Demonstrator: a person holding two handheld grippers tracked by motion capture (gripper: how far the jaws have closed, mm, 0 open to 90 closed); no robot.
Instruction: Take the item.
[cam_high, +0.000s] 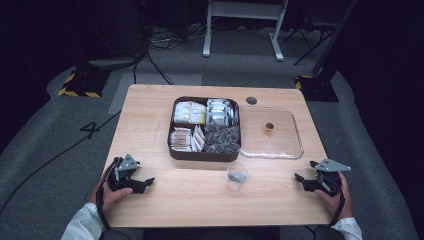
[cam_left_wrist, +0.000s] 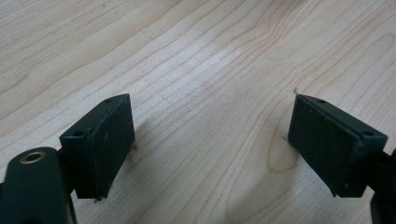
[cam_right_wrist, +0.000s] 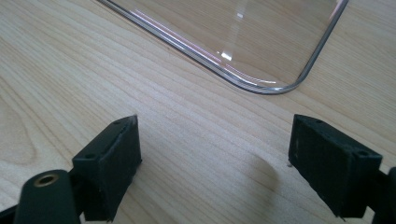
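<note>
Resting state: both grippers sit low over the wooden table (cam_high: 165, 200) near its front edge, one at each side, with nothing between their jaws.
Left gripper (cam_high: 145, 183): jaws spread wide; the left gripper view shows bare wood grain between the two black pads (cam_left_wrist: 105, 140); no contact with any item.
Right gripper (cam_high: 299, 178): jaws spread wide; the right gripper view shows bare wood between them and, just ahead, the rounded corner of the clear lid (cam_right_wrist: 275, 86); no contact with it.
Work item: a small clear plastic cup (cam_high: 237, 177) with a grey packet inside stands upright on the table, just in front of the dark compartment tray (cam_high: 171, 150).
Tray contents: yellow sachets at the rear left, silver sachets at the rear right, pale sachets at the front left, dark pyramid bags at the front right.
Clear lid (cam_high: 272, 132): lies flat, touching the tray's right side, with a small brown knob at its centre.
Key relation: the cup lies between the two grippers, inboard of each; by estimate it is somewhat nearer the right gripper, lying to that gripper's left at about the same depth.
Long axis: the cup's is vertical; a side-on approach with the jaws level would span it.
Judged step: start position, reach not yet begun.
</note>
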